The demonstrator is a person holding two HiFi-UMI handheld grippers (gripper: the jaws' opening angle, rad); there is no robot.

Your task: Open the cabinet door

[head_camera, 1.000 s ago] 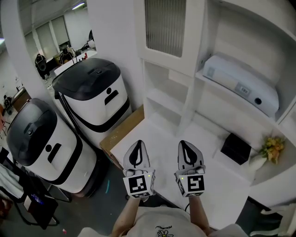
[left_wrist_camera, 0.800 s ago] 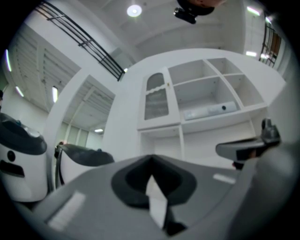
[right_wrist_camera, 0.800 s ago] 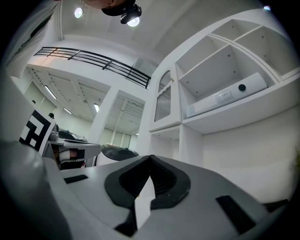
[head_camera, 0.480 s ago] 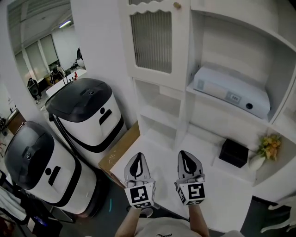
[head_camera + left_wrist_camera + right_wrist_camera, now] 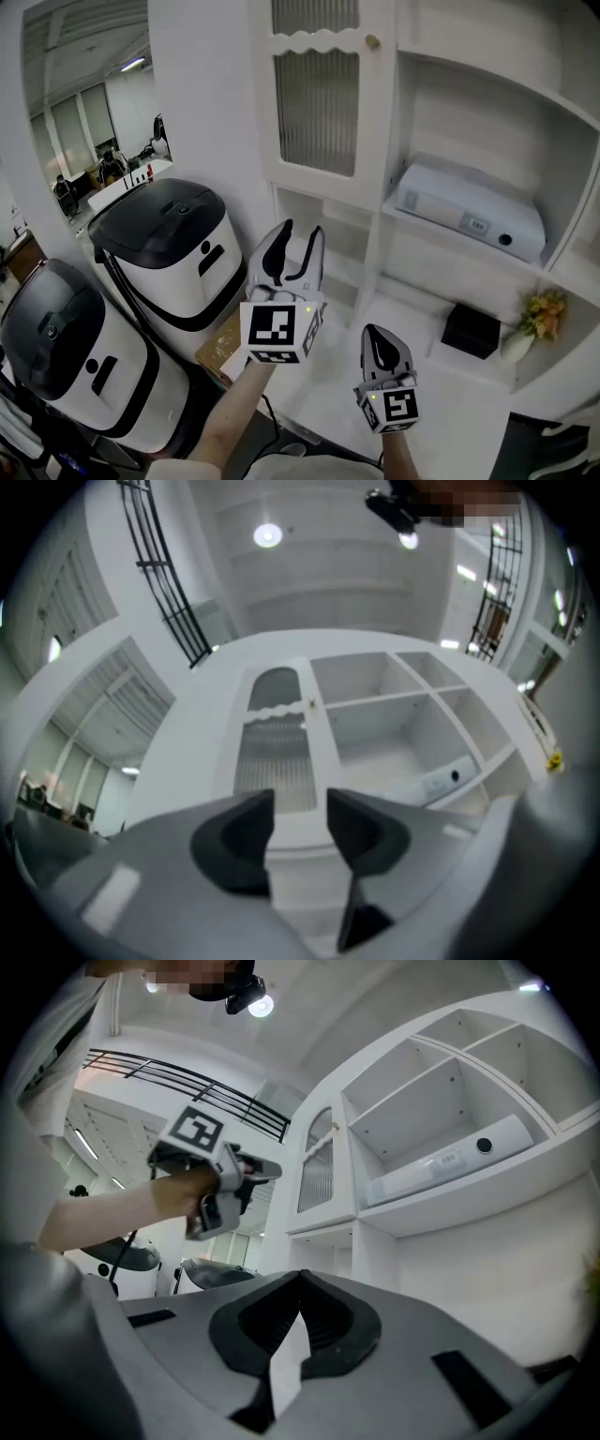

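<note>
The white cabinet door (image 5: 319, 103) has a ribbed glass pane and a small brass knob (image 5: 372, 41) at its upper right; it stands closed. My left gripper (image 5: 302, 231) is raised in front of the open shelves just below the door, apart from it, and its jaws are opening with nothing between them. In the left gripper view the door (image 5: 277, 752) and knob (image 5: 312, 703) lie ahead, above the left gripper (image 5: 300, 803). My right gripper (image 5: 376, 332) hangs low over the white counter, shut and empty (image 5: 300, 1275).
A white box-shaped device (image 5: 469, 211) lies on the shelf right of the door. A black box (image 5: 472, 328) and yellow flowers (image 5: 539, 314) sit on the counter. Two black-topped white machines (image 5: 178, 244) (image 5: 66, 356) stand at the left, beside a cardboard piece (image 5: 220, 342).
My left gripper has risen from beside the right one to just under the door, and its jaws have gone from shut to apart. The right gripper stayed low.
</note>
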